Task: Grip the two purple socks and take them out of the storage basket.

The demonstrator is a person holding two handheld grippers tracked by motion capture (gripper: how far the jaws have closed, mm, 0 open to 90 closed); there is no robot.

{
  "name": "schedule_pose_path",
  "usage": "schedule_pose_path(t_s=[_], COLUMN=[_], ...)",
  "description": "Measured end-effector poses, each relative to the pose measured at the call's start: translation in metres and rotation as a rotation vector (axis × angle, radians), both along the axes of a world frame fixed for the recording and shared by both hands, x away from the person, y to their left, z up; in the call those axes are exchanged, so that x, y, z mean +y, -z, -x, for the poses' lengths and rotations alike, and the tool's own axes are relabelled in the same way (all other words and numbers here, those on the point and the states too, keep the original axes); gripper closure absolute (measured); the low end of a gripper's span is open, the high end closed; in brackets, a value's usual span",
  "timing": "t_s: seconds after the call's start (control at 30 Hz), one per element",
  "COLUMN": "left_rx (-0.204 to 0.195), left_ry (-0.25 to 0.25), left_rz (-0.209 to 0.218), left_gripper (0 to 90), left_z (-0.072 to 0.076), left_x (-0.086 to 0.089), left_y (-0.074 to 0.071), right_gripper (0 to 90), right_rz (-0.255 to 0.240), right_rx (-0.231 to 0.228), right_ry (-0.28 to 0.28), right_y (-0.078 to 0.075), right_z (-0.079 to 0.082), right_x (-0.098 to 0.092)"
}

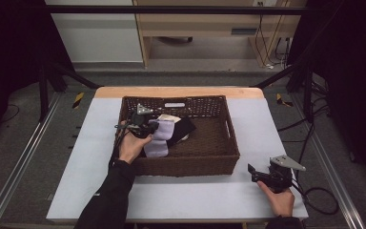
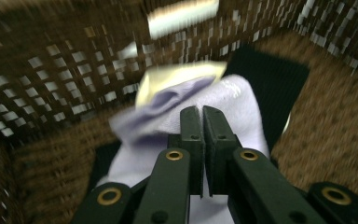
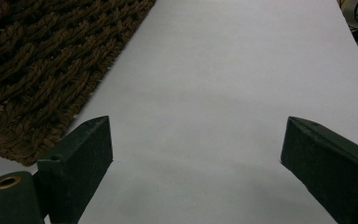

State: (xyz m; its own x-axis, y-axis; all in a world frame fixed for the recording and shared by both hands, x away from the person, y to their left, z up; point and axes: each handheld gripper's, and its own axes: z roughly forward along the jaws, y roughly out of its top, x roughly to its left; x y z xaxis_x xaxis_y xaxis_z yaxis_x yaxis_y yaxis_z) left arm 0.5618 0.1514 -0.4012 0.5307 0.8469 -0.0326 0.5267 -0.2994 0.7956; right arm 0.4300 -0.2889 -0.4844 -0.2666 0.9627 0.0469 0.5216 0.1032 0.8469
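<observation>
A dark brown wicker basket [image 1: 186, 167] [image 2: 51, 70] stands in the middle of the pale table [image 1: 95, 162]. Inside it, at the left, lie a lavender cloth [image 1: 158, 142] [image 2: 158, 116], a black cloth [image 1: 182, 129] [image 2: 272, 84] and a cream piece [image 1: 168, 118] [image 2: 177, 74]. My left gripper [image 1: 148, 128] [image 2: 203, 111] reaches into the basket from its left side, and its jaws are pressed together on a fold of the lavender cloth. My right gripper [image 1: 251, 172] [image 3: 196, 140] rests open on the table to the right of the basket's front corner [image 3: 42, 60], with nothing between its jaws.
A white label [image 1: 174, 104] hangs on the basket's far wall. Bare table top [image 3: 223, 70] lies in front of the right gripper. A cable [image 1: 321, 202] trails off the table's right edge. Black frame legs and a wooden bench stand behind the table.
</observation>
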Motion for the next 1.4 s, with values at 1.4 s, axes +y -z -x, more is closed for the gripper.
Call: schedule_pose_path(t_s=[1.4], left_rx=[-0.393], left_ry=[0.003], left_rz=[0.298], left_gripper=[87.0], left_z=[0.109], left_x=[0.091], left_y=[-0.104], right_gripper=[9.4], right_rz=[0.005], right_rx=[0.006], right_ry=[0.002], right_y=[0.001], right_z=[-0.001], right_x=[0.0])
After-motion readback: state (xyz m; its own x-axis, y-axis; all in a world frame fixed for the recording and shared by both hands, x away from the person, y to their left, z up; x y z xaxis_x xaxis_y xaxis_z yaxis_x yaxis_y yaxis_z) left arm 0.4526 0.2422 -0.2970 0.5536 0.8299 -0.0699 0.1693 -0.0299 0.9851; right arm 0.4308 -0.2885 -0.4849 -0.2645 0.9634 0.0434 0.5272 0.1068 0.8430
